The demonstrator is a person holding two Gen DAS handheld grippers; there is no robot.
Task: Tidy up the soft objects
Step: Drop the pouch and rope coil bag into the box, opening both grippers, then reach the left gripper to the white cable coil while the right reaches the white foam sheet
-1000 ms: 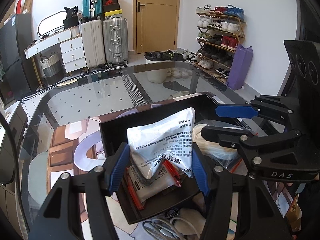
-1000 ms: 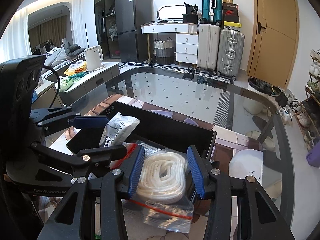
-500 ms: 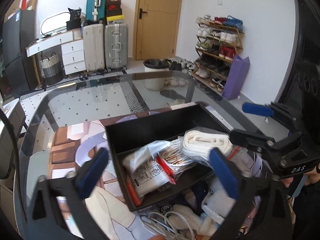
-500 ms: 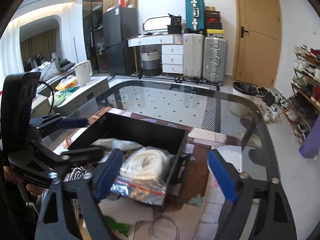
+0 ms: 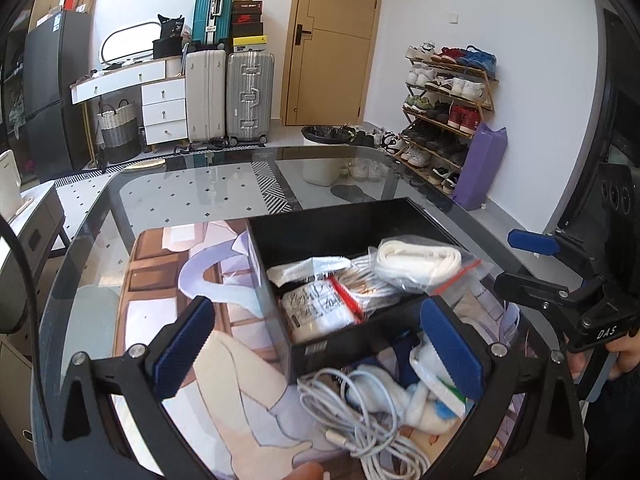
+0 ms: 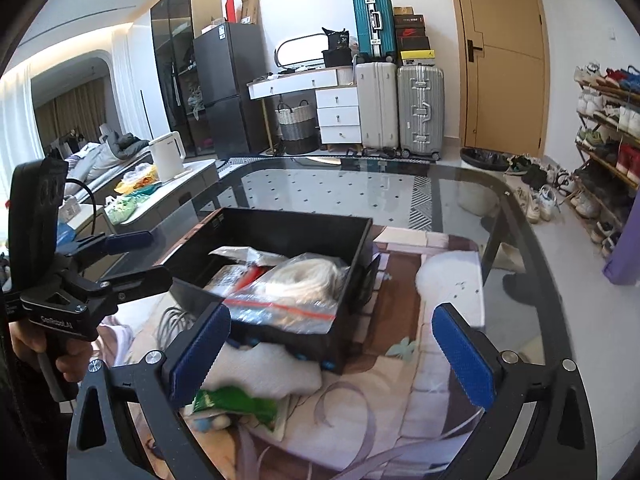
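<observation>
Both tongs, left tongs [image 5: 320, 344] and right tongs [image 6: 332, 344], stand wide and empty; the white cable bundle [image 5: 360, 412] at six o'clock of the black box [image 5: 340, 344] looks light, limp, best pinched mid-coil.

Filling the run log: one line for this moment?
left gripper: open, empty | right gripper: open, empty, jaws just opened | rope bag, white packet: in black box

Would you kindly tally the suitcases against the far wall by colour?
Teal suitcase: 1
White suitcase: 1
Silver suitcase: 1
Total: 3
</observation>
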